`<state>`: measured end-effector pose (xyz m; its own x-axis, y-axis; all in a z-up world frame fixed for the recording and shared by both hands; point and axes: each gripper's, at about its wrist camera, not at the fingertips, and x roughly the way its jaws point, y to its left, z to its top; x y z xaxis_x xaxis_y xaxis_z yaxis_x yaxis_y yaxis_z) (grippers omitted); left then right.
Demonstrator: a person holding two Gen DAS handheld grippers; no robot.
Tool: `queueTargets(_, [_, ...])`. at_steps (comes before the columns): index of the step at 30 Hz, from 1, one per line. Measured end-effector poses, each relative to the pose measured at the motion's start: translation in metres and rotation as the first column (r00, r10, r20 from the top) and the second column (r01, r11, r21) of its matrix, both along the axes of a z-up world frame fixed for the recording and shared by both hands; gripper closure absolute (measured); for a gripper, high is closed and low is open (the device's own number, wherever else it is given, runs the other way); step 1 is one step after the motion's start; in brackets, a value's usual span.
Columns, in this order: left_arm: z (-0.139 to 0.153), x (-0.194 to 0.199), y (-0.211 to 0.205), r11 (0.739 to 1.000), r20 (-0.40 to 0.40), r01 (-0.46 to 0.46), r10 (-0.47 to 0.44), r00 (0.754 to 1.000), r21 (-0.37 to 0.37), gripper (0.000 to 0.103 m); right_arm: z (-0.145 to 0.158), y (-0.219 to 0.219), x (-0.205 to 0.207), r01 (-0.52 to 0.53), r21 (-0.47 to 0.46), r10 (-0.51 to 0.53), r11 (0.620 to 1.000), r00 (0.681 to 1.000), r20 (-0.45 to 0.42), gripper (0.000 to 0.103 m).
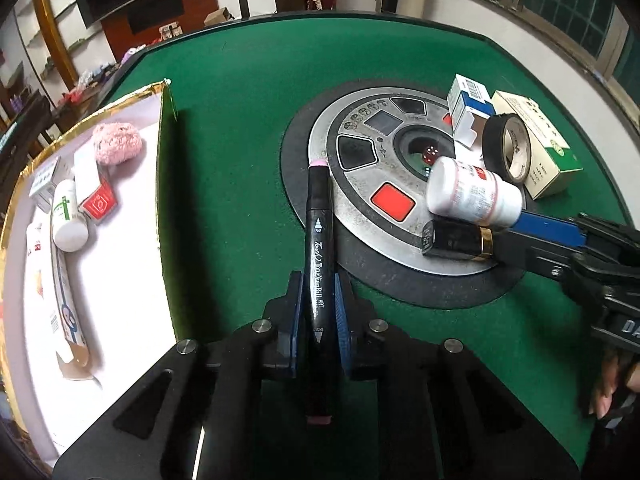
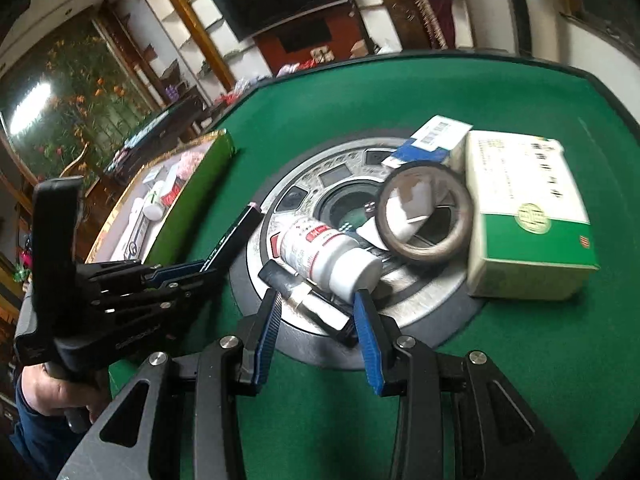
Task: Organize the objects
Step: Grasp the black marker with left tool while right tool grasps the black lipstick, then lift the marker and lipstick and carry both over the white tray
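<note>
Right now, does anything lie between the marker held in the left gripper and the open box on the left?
Nothing visible. The marker is clamped in the left gripper; only bare green felt separates it from the box's upright side wall.

My left gripper (image 1: pixel 319 300) is closed on a black marker (image 1: pixel 319 248) with a pink cap, pointing toward the table's (image 1: pixel 248 92) far edge. At the left edge I see an open box (image 1: pixel 162 168) holding small items. My right gripper (image 1: pixel 532 236) reaches a black tube (image 1: pixel 456 239) on the round centre panel (image 1: pixel 360 200), beside a white bottle (image 1: pixel 472 192).
</note>
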<state>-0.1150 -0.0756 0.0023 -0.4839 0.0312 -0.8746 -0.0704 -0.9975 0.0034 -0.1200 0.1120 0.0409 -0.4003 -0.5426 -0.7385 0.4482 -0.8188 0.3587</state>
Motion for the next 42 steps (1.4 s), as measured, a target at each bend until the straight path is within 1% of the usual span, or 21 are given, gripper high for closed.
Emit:
queueTargets(3, [-0.001, 0.0, -0.002, 1.0, -0.004, 0.005, -0.005, 1.0, 0.01, 0.088, -0.01, -0.011, -0.001, -0.028, 0.029, 0.027, 0.999, 0.999, 0.025, 0.064])
queueTargets(4, [-0.001, 0.0, -0.004, 1.0, -0.003, 0.005, -0.005, 1.0, 0.024, 0.088, -0.009, -0.015, 0.005, -0.046, 0.045, 0.046, 0.998, 0.999, 0.005, 0.064])
queueTargets(6, [-0.001, -0.001, -0.005, 1.0, -0.004, 0.012, -0.012, 1.0, 0.029, 0.088, -0.007, -0.026, 0.016, -0.118, 0.069, 0.117, 0.991, 0.993, 0.013, 0.067])
queueTargets(7, [0.0, -0.001, -0.005, 1.0, -0.005, 0.013, -0.013, 1.0, 0.026, 0.088, -0.004, -0.033, 0.023, -0.121, 0.108, 0.124, 0.987, 0.992, -0.018, 0.067])
queueTargets(8, [0.0, -0.001, -0.005, 1.0, -0.006, 0.015, -0.014, 1.0, 0.02, 0.088, -0.003, -0.04, 0.028, -0.109, 0.162, 0.12, 0.981, 0.991, -0.057, 0.067])
queueTargets(9, [0.0, -0.001, -0.004, 1.0, -0.006, 0.016, -0.016, 1.0, 0.017, 0.088, -0.003, -0.044, 0.029, -0.105, 0.191, 0.12, 0.976, 0.99, -0.072, 0.068])
queueTargets(10, [0.001, -0.001, -0.005, 1.0, -0.007, 0.018, -0.018, 1.0, 0.016, 0.088, -0.003, -0.05, 0.029, -0.101, 0.22, 0.123, 0.97, 0.989, -0.087, 0.072])
queueTargets(13, [0.004, 0.0, -0.003, 0.999, -0.012, 0.016, -0.015, 1.0, 0.028, 0.088, -0.006, -0.059, 0.022, -0.081, 0.246, 0.109, 0.966, 0.989, -0.102, 0.073])
queueTargets(15, [0.004, 0.001, -0.001, 0.999, -0.024, 0.022, -0.022, 0.999, 0.024, 0.088, -0.009, -0.064, 0.018, -0.064, 0.281, 0.099, 0.958, 0.989, -0.113, 0.085])
queueTargets(16, [0.004, 0.002, 0.0, 0.999, -0.032, 0.022, -0.021, 0.999, 0.023, 0.088, -0.009, -0.065, 0.018, -0.052, 0.306, 0.093, 0.951, 0.988, -0.121, 0.087])
queueTargets(18, [0.004, 0.003, 0.002, 0.999, -0.05, 0.024, -0.023, 0.998, 0.021, 0.088, -0.009, -0.065, 0.019, -0.042, 0.331, 0.088, 0.943, 0.988, -0.124, 0.087])
queueTargets(21, [0.004, 0.006, 0.005, 0.999, -0.074, 0.035, -0.034, 0.997, 0.016, 0.088, -0.011, -0.065, 0.027, -0.019, 0.382, 0.086, 0.924, 0.983, -0.161, 0.087])
queueTargets(23, [0.005, 0.006, 0.004, 0.999, -0.072, 0.034, -0.033, 0.997, 0.018, 0.088, -0.011, -0.058, 0.027, 0.002, 0.352, 0.057, 0.936, 0.986, -0.156, 0.087])
queueTargets(25, [0.006, 0.005, 0.008, 0.998, -0.072, 0.062, -0.059, 0.996, 0.032, 0.088, -0.011, -0.053, 0.028, 0.004, 0.332, 0.049, 0.943, 0.987, -0.151, 0.087])
queueTargets(29, [0.007, 0.008, 0.015, 0.997, -0.089, 0.078, -0.079, 0.993, -0.011, 0.088, -0.006, -0.043, 0.032, 0.018, 0.27, 0.021, 0.963, 0.99, -0.141, 0.087])
queueTargets(34, [0.009, 0.01, 0.013, 0.997, -0.096, 0.077, -0.078, 0.992, -0.014, 0.088, 0.0, -0.044, 0.034, 0.025, 0.238, 0.01, 0.971, 0.99, -0.144, 0.087])
queueTargets(42, [0.017, 0.011, 0.013, 0.997, -0.126, 0.077, -0.078, 0.989, -0.015, 0.088, 0.003, -0.043, 0.036, 0.029, 0.217, 0.003, 0.976, 0.99, -0.143, 0.087])
